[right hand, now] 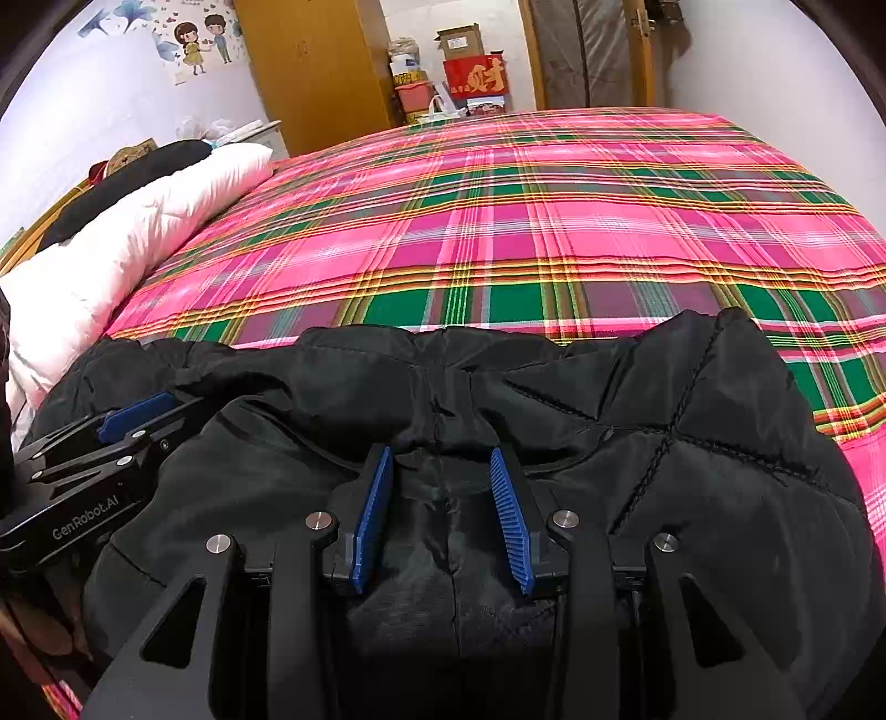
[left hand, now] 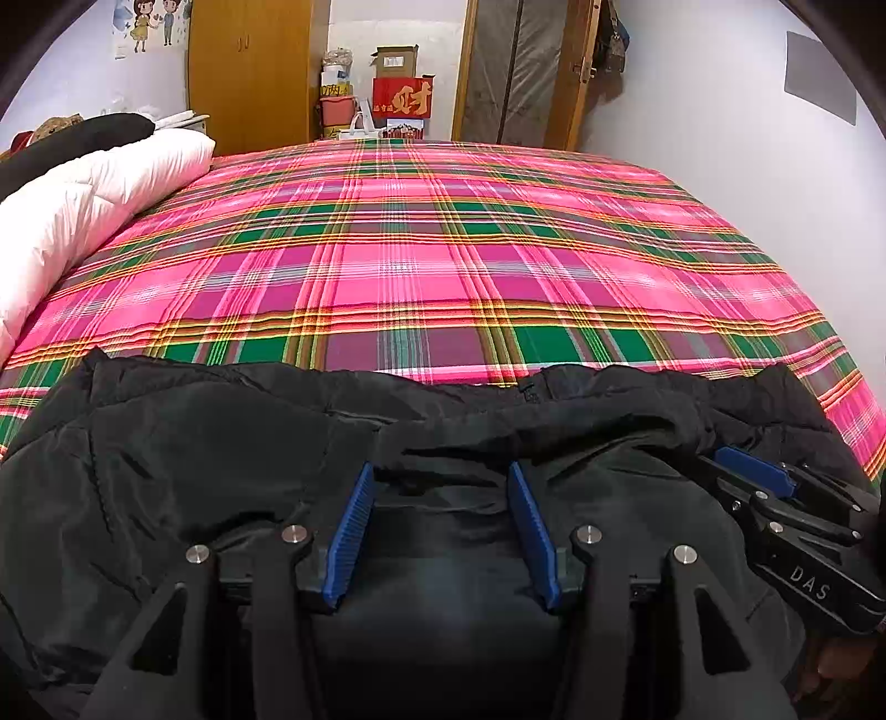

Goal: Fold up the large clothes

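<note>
The bed (left hand: 443,266) takes up most of both views, covered with a pink, green and yellow plaid sheet (right hand: 554,232) that lies flat and smooth. Along its left edge sits a white quilted duvet (left hand: 83,199), rolled or bunched, with a dark garment (left hand: 83,135) on top of it at the far end.

At the near edge of the bed lies the black padded jacket (left hand: 194,443), the garment under work. It spreads across the whole foreground in both views, with diamond stitching visible on its right portion (right hand: 720,443) and a bunched ridge of fabric along its far edge.

Beyond the bed stand a wooden wardrobe (left hand: 249,66), a stack of cardboard boxes and a red box (left hand: 401,97), and a doorway with a wooden frame (left hand: 576,72). A cartoon poster (right hand: 199,44) hangs on the left wall.

The left gripper (left hand: 443,526) rests over the jacket with its blue pads (left hand: 351,537) spread apart; dark fabric lies between them, but no pad is seen pressing on it. The right gripper (right hand: 443,515) stands likewise, its pads (right hand: 509,515) parted over a seam in the jacket, fabric bulging between them without visible pinch. The two grippers sit side by side, near each other, each visible at the edge of the other's view.
</note>
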`<action>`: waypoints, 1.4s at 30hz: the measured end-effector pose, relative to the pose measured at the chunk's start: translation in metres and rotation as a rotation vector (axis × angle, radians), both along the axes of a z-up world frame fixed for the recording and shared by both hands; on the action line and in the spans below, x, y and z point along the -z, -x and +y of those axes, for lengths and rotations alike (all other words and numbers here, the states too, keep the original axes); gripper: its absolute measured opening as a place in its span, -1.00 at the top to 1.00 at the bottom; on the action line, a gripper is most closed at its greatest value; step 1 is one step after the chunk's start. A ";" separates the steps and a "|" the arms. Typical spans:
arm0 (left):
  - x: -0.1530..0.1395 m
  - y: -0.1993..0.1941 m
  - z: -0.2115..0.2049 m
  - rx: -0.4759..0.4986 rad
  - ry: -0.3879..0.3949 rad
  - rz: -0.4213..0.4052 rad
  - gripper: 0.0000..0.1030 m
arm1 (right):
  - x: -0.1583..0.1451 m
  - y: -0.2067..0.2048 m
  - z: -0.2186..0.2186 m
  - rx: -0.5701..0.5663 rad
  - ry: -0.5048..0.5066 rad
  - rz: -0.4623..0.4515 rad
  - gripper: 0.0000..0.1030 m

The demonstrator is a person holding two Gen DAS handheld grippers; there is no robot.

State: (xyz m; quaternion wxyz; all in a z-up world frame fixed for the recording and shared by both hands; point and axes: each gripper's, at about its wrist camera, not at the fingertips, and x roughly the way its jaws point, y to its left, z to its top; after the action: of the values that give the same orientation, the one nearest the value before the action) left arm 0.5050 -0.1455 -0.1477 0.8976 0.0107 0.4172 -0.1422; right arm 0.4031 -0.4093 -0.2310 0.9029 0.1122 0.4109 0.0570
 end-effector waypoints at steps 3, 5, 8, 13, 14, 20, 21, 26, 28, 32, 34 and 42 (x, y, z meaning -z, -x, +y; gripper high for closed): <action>-0.002 -0.001 -0.001 -0.001 -0.006 0.007 -0.04 | -0.004 -0.001 0.003 0.001 0.022 0.013 0.28; -0.007 -0.003 0.000 0.003 -0.016 0.039 -0.03 | -0.012 0.000 0.005 0.000 0.045 0.035 0.27; -0.029 0.002 0.007 -0.005 -0.014 0.096 -0.02 | -0.039 0.016 0.007 0.009 0.095 0.046 0.24; -0.078 0.053 0.047 -0.014 0.008 -0.009 -0.02 | -0.080 0.078 -0.013 0.038 0.066 -0.013 0.24; -0.084 0.066 0.059 -0.024 -0.001 -0.023 -0.02 | -0.082 0.089 -0.016 0.049 0.064 -0.013 0.24; -0.067 0.115 0.122 -0.135 -0.072 -0.022 -0.02 | -0.062 0.145 -0.041 0.127 0.095 0.026 0.24; -0.056 0.116 0.128 -0.152 -0.077 0.008 -0.02 | -0.049 0.146 -0.045 0.128 0.104 0.061 0.24; -0.027 0.109 0.127 -0.164 -0.088 0.024 -0.03 | -0.028 0.134 -0.041 0.087 0.154 0.095 0.21; -0.025 0.101 0.123 -0.168 -0.090 0.019 -0.03 | -0.026 0.126 -0.043 0.097 0.134 0.109 0.21; -0.040 0.096 0.125 -0.173 -0.057 0.035 -0.02 | -0.047 0.133 -0.050 0.121 0.109 0.087 0.21; -0.058 0.101 0.132 -0.165 -0.011 -0.017 -0.02 | -0.060 0.146 -0.055 0.134 0.087 0.032 0.21; -0.035 0.078 0.182 -0.268 -0.008 0.037 -0.03 | -0.029 0.132 -0.089 0.203 0.043 0.116 0.20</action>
State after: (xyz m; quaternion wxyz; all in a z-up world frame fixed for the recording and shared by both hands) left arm 0.4270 0.0360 -0.1130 0.9006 -0.0443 0.4319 -0.0196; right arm 0.2716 -0.4985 -0.2018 0.8809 0.1368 0.4503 -0.0502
